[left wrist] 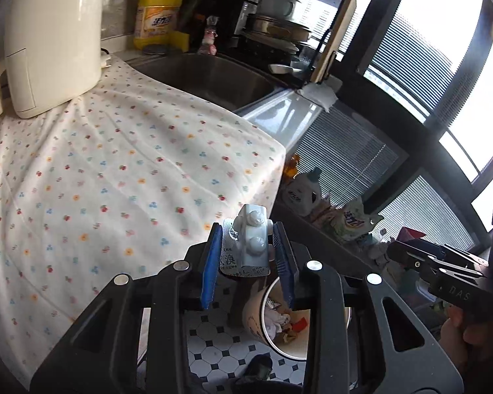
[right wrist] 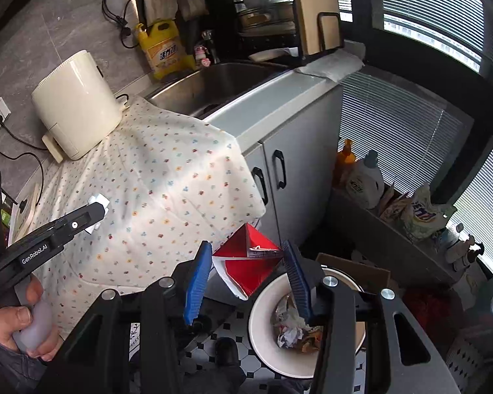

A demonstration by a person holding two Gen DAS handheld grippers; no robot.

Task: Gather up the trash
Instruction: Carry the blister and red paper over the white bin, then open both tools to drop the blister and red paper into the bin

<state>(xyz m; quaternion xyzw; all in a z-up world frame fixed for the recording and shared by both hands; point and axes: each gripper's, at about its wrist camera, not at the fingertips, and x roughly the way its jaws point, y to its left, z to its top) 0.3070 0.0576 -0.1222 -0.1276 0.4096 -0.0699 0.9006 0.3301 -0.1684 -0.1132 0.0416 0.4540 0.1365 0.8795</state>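
Observation:
My left gripper (left wrist: pixel 248 246) is shut on a silver pill blister pack (left wrist: pixel 251 241), held past the counter edge above a white trash bin (left wrist: pixel 279 349) on the floor. The bin holds crumpled paper and wrappers. My right gripper (right wrist: pixel 248 262) is shut on a red and white carton (right wrist: pixel 246 262), held beside and above the same bin (right wrist: pixel 263 338). In the right wrist view the left gripper (right wrist: pixel 95 213) shows at left with the white pack (right wrist: pixel 98 202) in it. In the left wrist view the right gripper (left wrist: pixel 407 252) shows at right.
A floral cloth (left wrist: pixel 115 164) covers the counter. A cream appliance (left wrist: pixel 52 39) stands at its back left. A steel sink (left wrist: pixel 213 75), a yellow detergent bottle (left wrist: pixel 157 13) and a dish rack (left wrist: pixel 279 23) lie behind. Bottles and bags (right wrist: pixel 394 197) crowd a low shelf by the window.

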